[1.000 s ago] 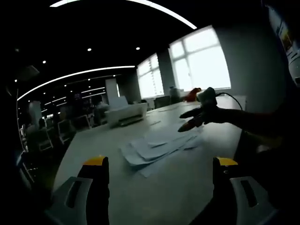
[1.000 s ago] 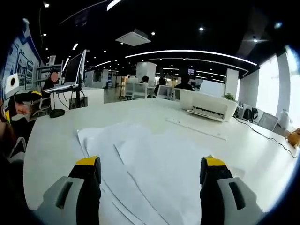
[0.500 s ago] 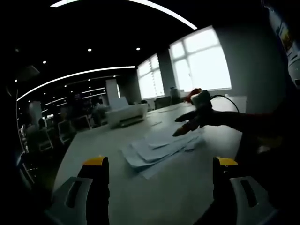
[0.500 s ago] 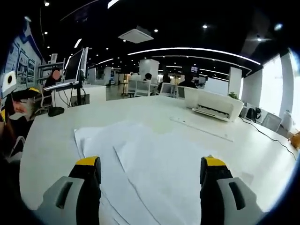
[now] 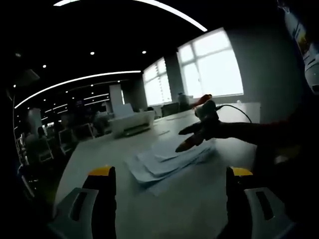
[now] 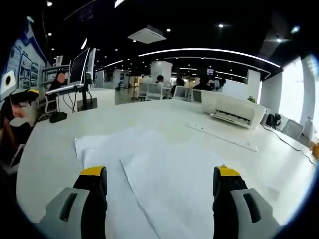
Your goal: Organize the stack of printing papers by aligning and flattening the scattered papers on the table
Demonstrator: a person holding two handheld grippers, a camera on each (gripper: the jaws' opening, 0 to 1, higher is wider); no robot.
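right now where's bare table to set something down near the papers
Bare table lies between the scattered papers and the printer, and beside the papers' edge at that view's left. It is crowded where the right gripper hovers at the papers.

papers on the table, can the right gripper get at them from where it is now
Probably yes. The right gripper is open and right over the papers, with nothing between. The left gripper is off to the side.

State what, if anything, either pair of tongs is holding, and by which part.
Nothing is held. The left tongs and right tongs are both open, above the scattered papers.
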